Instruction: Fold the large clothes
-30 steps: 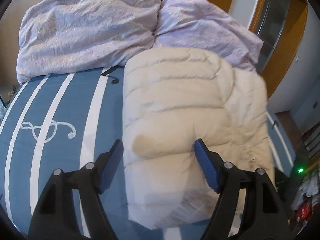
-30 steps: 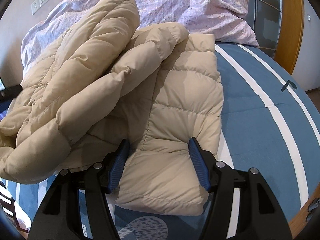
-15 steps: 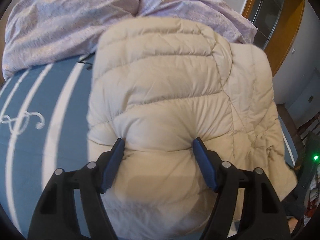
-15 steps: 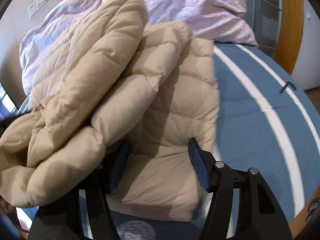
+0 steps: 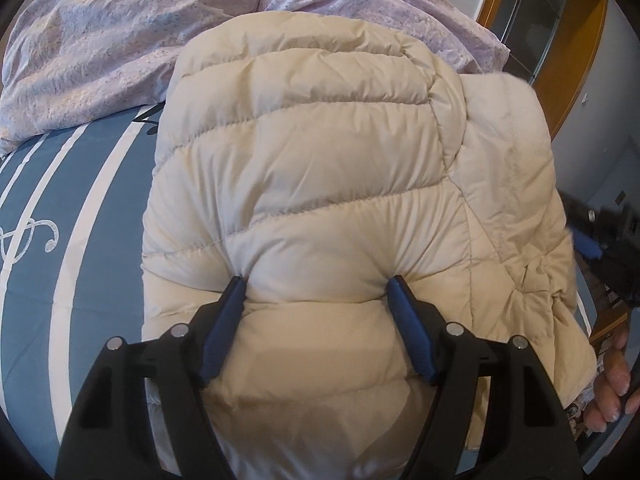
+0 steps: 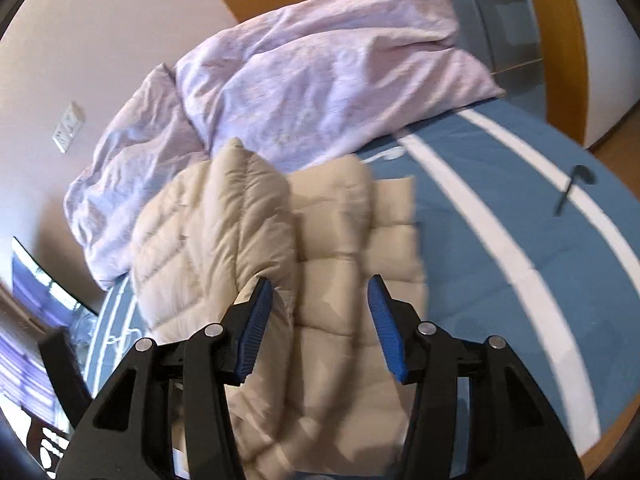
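If the left tool, pinching the puffy jacket on the bed, slips, the fold flops open; the right tool, just narrowed, holds nothing.

A bedroom in a home.
A bed with a blue, white-striped cover carried rumpled lilac bedding; wood-framed doorways and a wall socket plate stood behind.

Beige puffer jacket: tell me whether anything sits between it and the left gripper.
Nothing visible does. The left gripper presses straight into the beige puffer jacket, one padded bulge between its blue fingers.
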`<state>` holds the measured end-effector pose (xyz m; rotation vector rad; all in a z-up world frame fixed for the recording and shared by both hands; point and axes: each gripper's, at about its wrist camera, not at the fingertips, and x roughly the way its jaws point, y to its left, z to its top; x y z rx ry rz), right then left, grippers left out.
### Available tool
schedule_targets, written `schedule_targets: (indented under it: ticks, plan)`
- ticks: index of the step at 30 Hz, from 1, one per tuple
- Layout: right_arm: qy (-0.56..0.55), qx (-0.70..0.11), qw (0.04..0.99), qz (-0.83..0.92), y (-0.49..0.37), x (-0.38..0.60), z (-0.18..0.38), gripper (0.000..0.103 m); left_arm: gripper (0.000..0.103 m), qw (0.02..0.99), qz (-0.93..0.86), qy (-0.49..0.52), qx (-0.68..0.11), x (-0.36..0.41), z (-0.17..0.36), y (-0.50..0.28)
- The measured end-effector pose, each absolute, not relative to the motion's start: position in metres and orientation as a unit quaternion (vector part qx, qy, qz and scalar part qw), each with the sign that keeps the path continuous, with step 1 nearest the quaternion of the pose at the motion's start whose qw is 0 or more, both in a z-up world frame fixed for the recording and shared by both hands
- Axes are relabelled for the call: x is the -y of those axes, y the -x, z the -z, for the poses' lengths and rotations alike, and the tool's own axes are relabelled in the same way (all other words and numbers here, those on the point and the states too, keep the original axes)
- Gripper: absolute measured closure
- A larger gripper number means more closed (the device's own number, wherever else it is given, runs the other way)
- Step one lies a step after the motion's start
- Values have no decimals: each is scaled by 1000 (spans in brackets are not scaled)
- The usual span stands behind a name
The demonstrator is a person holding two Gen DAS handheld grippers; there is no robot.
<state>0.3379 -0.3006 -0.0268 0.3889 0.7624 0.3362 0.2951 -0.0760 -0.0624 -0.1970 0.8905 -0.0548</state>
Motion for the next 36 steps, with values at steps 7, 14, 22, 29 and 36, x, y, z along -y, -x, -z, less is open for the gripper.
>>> schedule_targets:
  ticks: [7, 14, 22, 29, 36]
  plan:
    - [-221, -353, 898, -144, -336, 303, 32, 64, 31, 897, 28, 92, -431, 77, 62, -296]
    - [-195, -367, 894, -166, -338, 290, 26, 62, 31, 898, 27, 89, -431, 81, 63, -299]
    - [-195, -360, 897, -166, -336, 285, 29, 59, 31, 897, 28, 92, -432, 81, 63, -300]
    - [-137, -370, 912, -117, -341, 275, 43, 94, 31, 895, 40, 97, -433, 79, 58, -298]
    - [-151, -402, 900, -74, -355, 306, 72, 95, 33, 908, 43, 111, -402, 54, 14, -307]
